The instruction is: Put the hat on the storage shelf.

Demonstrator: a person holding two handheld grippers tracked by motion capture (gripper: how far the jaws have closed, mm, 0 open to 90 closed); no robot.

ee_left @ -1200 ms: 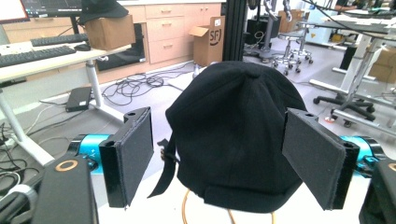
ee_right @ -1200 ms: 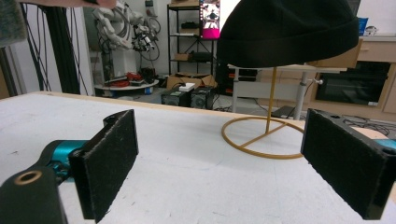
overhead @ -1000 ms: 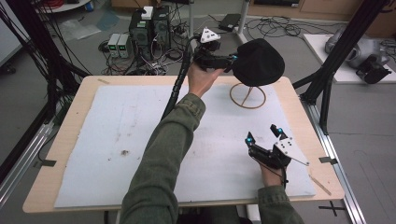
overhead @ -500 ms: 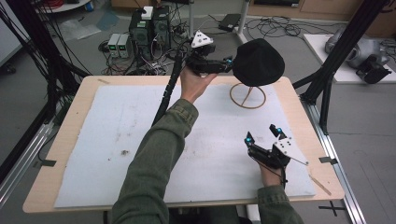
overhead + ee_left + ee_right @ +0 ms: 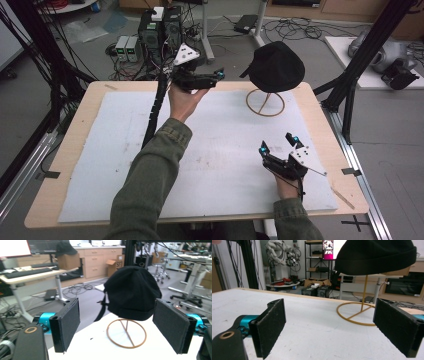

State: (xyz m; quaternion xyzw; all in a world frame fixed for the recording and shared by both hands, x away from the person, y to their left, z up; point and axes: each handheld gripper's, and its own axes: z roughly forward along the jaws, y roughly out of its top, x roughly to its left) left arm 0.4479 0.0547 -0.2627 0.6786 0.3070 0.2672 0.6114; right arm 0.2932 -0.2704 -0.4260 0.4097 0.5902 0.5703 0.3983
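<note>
At the far right of the table (image 5: 75,130), a black knit beanie (image 5: 276,66) sits on a thin gold wire stand (image 5: 265,103), whose round hoop base lies flat on the white mat (image 5: 215,150) with a slim stem rising under the hat. The cap is soft, rounded and matte, with a folded cuff at its lower edge and a dark strap or tag hanging from its left side in the left gripper view. The mat looks like thin foam or paper, lightly scuffed and speckled, and covers nearly all of the pale wooden tabletop, leaving a narrow wood border.

The left gripper (image 5: 210,79) is held aloft near the far edge, left of the beanie and apart from it; its jaws are spread wide, flat black rough-faced pads (image 5: 67,323) framing the hat at a distance. A grey three-cornered plate rides on top of it, and a ribbed black cable trails down along the green sleeve (image 5: 150,180).

The right gripper (image 5: 278,143) rests low near the near right corner, jaws likewise spread and holding nothing, with teal fittings at their roots. Open mat lies between it and the stand.

No writing on the hat or grippers can be read.
</note>
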